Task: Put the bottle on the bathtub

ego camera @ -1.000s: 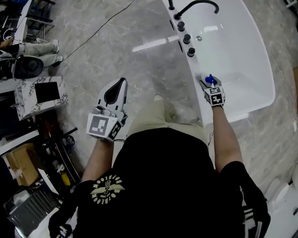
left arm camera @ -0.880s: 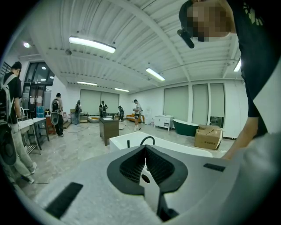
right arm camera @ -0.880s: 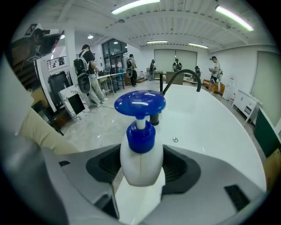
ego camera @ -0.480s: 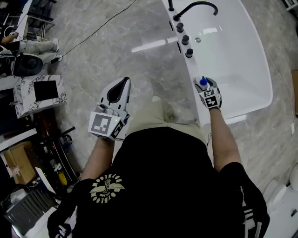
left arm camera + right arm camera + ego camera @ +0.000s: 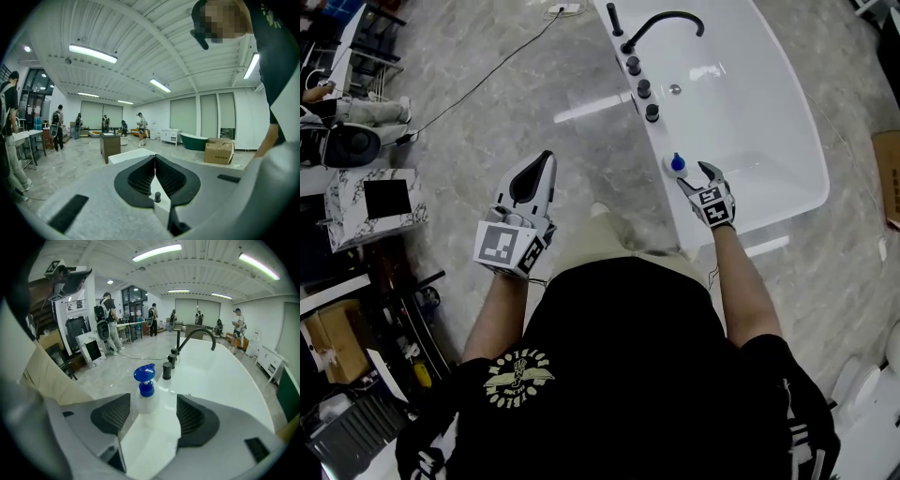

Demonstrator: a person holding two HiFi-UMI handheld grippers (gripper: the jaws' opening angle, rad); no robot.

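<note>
The white bottle (image 5: 676,166) with a blue pump cap stands upright on the near rim of the white bathtub (image 5: 787,122). My right gripper (image 5: 694,175) is open just behind it. In the right gripper view the bottle (image 5: 146,393) sits between the spread jaws at their tips, on the bathtub's rim (image 5: 220,376), and the right gripper (image 5: 152,405) does not squeeze it. My left gripper (image 5: 542,169) hangs above the floor, left of the tub. In its own view the left gripper (image 5: 154,158) is shut and holds nothing.
A black faucet (image 5: 661,21) and three dark knobs (image 5: 644,89) line the tub's rim beyond the bottle. A cable (image 5: 478,80) crosses the marble floor. A marble-patterned box (image 5: 380,197) and shelving clutter stand at left. A cardboard box (image 5: 889,178) lies at the right edge.
The right gripper carried the bottle left from over the tub basin to the rim, then opened and let it go. The left gripper stayed shut in the same place.
</note>
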